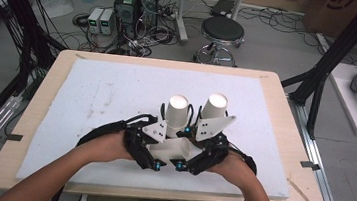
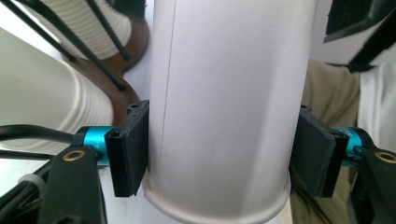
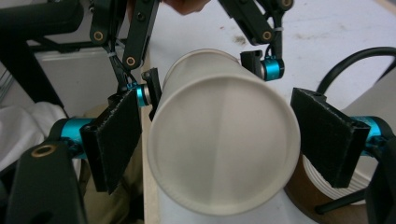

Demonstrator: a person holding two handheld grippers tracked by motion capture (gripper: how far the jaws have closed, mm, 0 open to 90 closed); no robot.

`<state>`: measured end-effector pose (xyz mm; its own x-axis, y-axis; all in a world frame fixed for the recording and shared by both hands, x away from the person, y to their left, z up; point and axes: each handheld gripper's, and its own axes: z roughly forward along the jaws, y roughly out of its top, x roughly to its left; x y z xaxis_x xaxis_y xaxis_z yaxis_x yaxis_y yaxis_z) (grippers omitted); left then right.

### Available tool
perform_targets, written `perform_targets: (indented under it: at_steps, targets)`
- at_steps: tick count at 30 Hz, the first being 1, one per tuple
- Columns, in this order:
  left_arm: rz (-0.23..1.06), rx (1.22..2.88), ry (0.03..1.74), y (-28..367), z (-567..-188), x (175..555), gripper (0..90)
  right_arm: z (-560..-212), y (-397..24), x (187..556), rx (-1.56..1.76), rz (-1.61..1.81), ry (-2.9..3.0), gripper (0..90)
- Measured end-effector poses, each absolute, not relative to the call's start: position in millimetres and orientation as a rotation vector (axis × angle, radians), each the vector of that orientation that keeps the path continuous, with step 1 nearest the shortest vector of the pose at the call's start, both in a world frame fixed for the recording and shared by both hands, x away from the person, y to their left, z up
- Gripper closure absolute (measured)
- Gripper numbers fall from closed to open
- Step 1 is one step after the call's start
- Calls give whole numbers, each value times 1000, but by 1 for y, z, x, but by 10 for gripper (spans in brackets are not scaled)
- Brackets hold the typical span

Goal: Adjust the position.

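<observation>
Paper cups point(image 1: 177, 111), light, thin and easily crushed: my left hand-held gripper point(image 2: 219, 154) clamps one mid-wall, my right hand-held gripper point(image 3: 219, 140) wide around another.

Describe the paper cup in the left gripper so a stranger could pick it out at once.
On the white mat covering the wooden table, two white paper cups are held just past the person's hands. The wanted cup is the left one, clamped between the left gripper's jaws. It stands upright, while its neighbour tilts right.
</observation>
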<state>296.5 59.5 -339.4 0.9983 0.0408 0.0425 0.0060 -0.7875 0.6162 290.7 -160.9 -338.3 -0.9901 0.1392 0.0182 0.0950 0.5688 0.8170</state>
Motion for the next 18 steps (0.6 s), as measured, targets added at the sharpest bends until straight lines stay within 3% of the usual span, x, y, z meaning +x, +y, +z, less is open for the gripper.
perform_targets:
  at_steps: [8, 9, 18]
  targets:
    - [42, 2526, 21, 54, -344, 297, 288, -344, -152, 292, 139, 1307, 2808, 200]
    - [40, 2531, 19, 54, -345, 297, 288, -345, -150, 292, 114, 1293, 2827, 292]
    - [22, 2498, 19, 55, -354, 298, 288, -349, -150, 296, 113, 1245, 2865, 344]
